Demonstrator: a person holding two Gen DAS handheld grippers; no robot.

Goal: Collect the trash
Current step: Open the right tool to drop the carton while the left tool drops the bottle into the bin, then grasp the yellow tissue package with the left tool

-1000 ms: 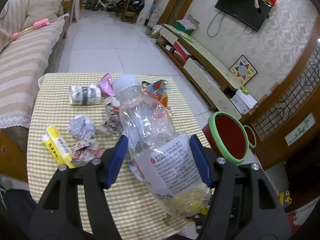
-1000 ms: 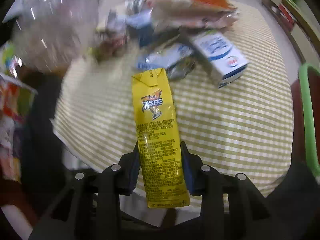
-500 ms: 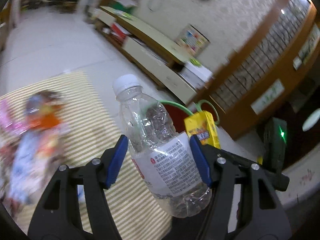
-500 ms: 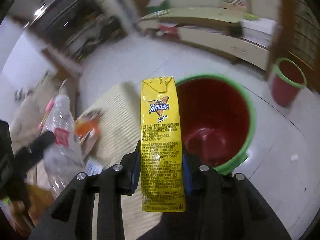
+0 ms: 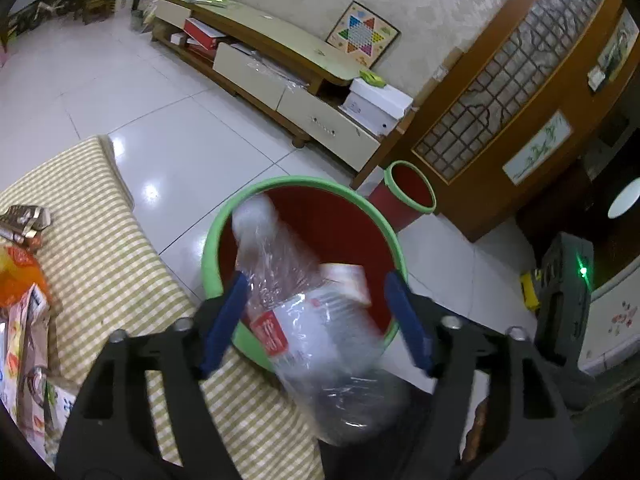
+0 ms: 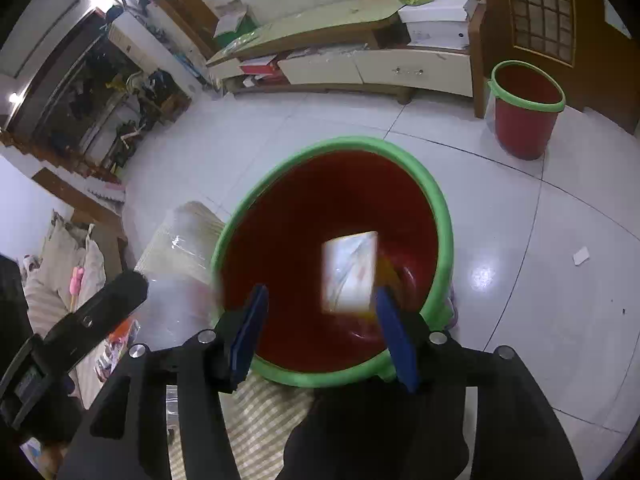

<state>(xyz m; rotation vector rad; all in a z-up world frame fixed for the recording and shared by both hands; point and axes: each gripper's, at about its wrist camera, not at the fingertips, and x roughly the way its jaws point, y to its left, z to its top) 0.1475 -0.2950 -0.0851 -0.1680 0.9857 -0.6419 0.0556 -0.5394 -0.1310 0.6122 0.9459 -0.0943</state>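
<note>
A red bin with a green rim stands on the floor beside the table. My left gripper is open above it; a clear plastic bottle, blurred, falls between the fingers, free of the pads. My right gripper is open over the bin; the yellow drink carton, blurred, drops inside it. The carton also shows in the left wrist view behind the bottle.
The yellow checked table holds several wrappers and cartons at its left edge. A second red bin stands by a wooden door. A low TV cabinet runs along the wall. Tiled floor surrounds the bins.
Both grippers swung from the table to above the red bin and opened. The bottle and the yellow carton left the fingers and are falling into the bin.
</note>
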